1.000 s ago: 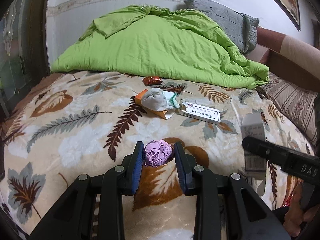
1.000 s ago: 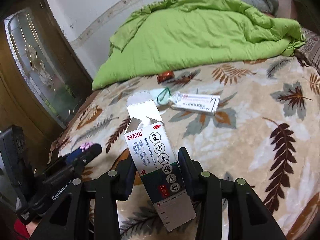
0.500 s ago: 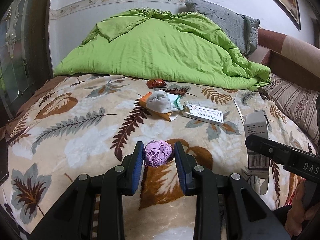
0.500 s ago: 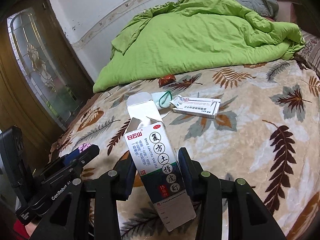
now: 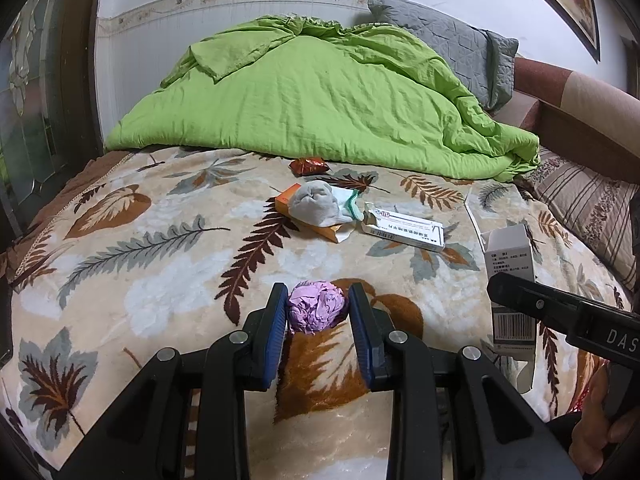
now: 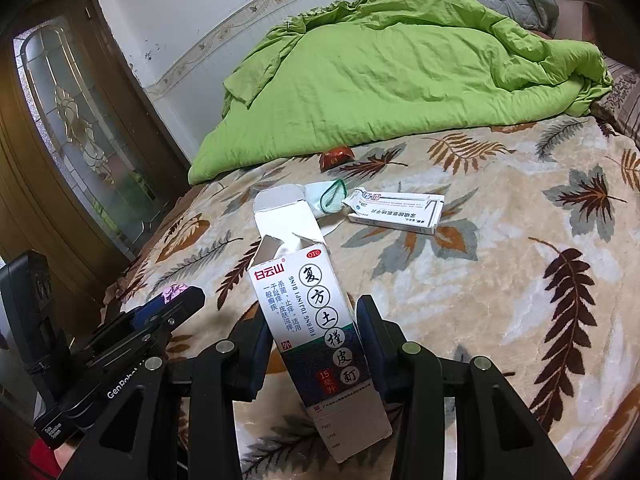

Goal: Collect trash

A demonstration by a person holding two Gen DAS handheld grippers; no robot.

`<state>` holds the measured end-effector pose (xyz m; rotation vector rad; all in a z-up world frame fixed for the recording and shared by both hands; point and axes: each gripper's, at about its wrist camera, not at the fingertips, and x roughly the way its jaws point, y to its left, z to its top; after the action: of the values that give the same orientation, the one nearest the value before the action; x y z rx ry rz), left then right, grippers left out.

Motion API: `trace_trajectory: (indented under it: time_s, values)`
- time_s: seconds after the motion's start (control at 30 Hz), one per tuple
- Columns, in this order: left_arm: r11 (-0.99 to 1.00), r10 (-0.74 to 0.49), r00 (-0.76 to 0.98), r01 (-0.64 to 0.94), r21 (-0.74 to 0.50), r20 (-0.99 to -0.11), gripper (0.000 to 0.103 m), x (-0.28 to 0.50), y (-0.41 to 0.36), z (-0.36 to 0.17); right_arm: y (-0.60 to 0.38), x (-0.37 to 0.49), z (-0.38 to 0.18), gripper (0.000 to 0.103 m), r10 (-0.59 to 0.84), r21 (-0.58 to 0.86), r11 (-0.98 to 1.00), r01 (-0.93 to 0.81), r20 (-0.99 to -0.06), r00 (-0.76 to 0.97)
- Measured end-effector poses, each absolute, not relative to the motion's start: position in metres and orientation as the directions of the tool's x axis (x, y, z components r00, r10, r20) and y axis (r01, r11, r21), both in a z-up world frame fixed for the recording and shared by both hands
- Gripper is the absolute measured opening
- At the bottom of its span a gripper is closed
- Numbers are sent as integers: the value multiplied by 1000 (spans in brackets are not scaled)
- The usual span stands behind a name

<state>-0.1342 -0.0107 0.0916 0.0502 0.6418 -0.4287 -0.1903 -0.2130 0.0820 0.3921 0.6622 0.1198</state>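
Left claw (image 5: 318,322) angled down over the bed (image 5: 160,256), clenched on a crumpled purple paper ball (image 5: 316,312) between its blue pads. Right claw (image 6: 316,332) also tilted down, grasping an opened white medicine box (image 6: 316,320), top flap up. Further out on the blanket: a flat white carton (image 5: 404,228), sock (image 5: 316,204) on an orange box (image 5: 324,230), red wrapper (image 5: 308,166) by the green duvet (image 5: 320,96).

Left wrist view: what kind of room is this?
Most likely a home bedroom. A bed takes up most of the view, covered by a leaf-print blanket, with a rumpled green duvet and a grey quilted pillow at its far end. A door with a patterned glass panel stands beside it.
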Motion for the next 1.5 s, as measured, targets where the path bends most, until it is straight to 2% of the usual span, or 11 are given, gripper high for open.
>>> trace_trajectory:
  time_s: [1.5]
  values:
    - [910, -374, 718, 405, -84, -588, 30, -134, -11, 92, -214, -189, 81, 45, 243, 399, 917, 9, -577, 780]
